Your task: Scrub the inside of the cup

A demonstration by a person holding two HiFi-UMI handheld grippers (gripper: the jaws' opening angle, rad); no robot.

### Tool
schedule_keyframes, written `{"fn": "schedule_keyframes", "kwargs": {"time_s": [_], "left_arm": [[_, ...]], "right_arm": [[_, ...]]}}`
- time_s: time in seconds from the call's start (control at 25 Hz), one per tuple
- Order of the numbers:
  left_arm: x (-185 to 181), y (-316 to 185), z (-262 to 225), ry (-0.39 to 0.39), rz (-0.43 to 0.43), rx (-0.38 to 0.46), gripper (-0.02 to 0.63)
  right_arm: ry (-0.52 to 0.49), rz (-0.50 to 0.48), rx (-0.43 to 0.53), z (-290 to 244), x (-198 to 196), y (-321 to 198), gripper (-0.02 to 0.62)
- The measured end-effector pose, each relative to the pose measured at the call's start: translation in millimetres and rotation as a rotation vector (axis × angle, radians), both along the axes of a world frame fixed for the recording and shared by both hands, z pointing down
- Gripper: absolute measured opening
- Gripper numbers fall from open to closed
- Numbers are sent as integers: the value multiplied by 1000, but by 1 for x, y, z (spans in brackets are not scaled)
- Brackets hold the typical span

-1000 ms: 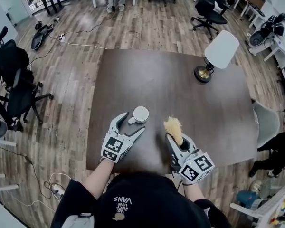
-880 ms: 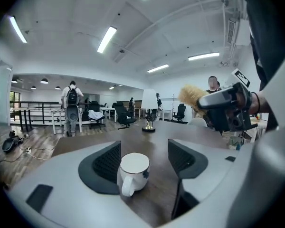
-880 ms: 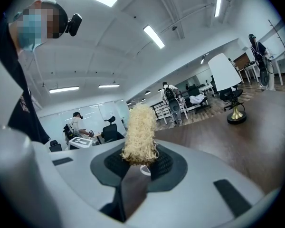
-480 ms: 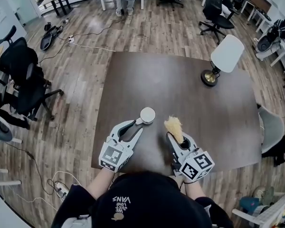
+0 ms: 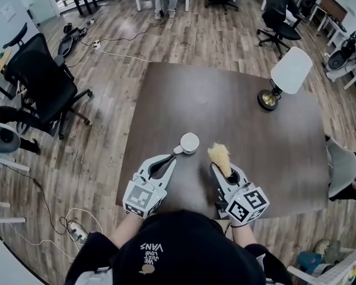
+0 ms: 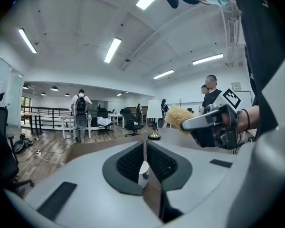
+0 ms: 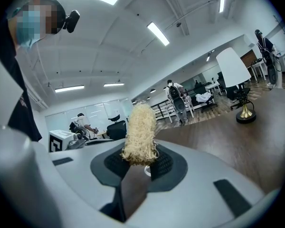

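A small white cup (image 5: 190, 142) stands on the dark brown table (image 5: 225, 100), its handle pointing toward me. My left gripper (image 5: 172, 158) is shut on that handle; in the left gripper view a sliver of the white cup (image 6: 143, 174) shows between the closed pads of the left gripper (image 6: 144, 165). My right gripper (image 5: 224, 176) is shut on the stem of a straw-coloured scrub brush (image 5: 219, 155), held bristles up just right of the cup and apart from it. In the right gripper view the brush (image 7: 140, 134) rises from the closed right gripper (image 7: 141, 167).
A lamp with a white shade (image 5: 289, 73) and brass base stands at the table's far right. A black office chair (image 5: 44, 85) is off to the left, a grey chair (image 5: 339, 165) at the right edge. Cables lie on the wooden floor.
The left gripper's jaws have gone from wide open beside the cup to closed on its handle. The right gripper holds the brush as before.
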State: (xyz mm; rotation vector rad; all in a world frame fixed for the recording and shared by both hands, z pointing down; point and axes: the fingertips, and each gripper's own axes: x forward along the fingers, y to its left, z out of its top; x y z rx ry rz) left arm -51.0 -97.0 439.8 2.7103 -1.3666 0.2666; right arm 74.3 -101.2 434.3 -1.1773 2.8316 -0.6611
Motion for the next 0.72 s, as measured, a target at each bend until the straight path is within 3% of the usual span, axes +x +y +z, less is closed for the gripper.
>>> {"fn": "schedule_keyframes", "kwargs": {"time_s": [0.72], "left_arm": [[0,9,-6,-2,11,5,10]], "right_arm": [[42,-18,-2,4,0,-2,81]]}}
